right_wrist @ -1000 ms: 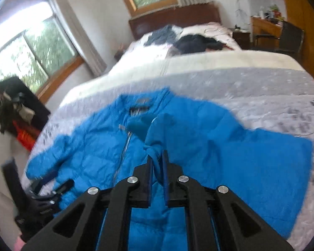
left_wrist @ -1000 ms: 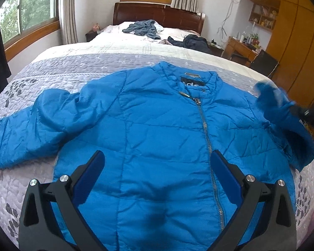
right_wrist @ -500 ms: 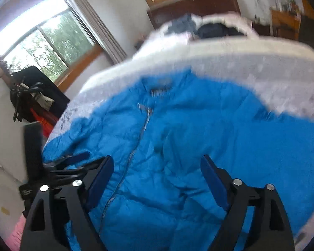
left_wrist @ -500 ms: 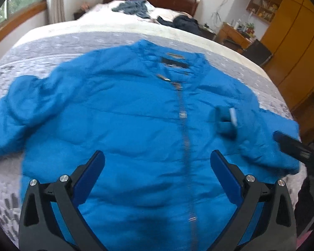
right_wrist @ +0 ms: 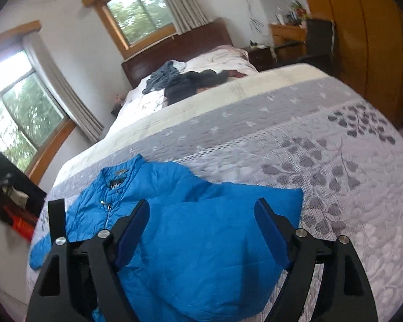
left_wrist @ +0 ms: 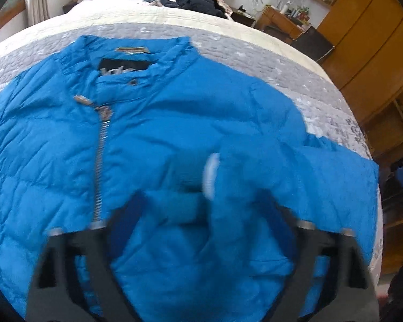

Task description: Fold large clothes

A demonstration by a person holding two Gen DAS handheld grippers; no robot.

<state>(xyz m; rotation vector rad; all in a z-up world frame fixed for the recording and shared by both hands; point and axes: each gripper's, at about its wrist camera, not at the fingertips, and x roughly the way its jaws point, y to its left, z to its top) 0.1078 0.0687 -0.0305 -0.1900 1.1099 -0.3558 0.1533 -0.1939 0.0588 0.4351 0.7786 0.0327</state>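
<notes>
A blue puffer jacket (left_wrist: 174,134) is being laid front-up on the grey patterned bed (right_wrist: 322,139), one sleeve folded across its chest. Nothing is being held by the left gripper (left_wrist: 201,212) or the right gripper (right_wrist: 201,225), both spread wide above it.

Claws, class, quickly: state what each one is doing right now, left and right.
Left claw: open, blurred, holding nothing, over the blue jacket.
Right claw: open, holding nothing, above the jacket's folded sleeve side.
</notes>
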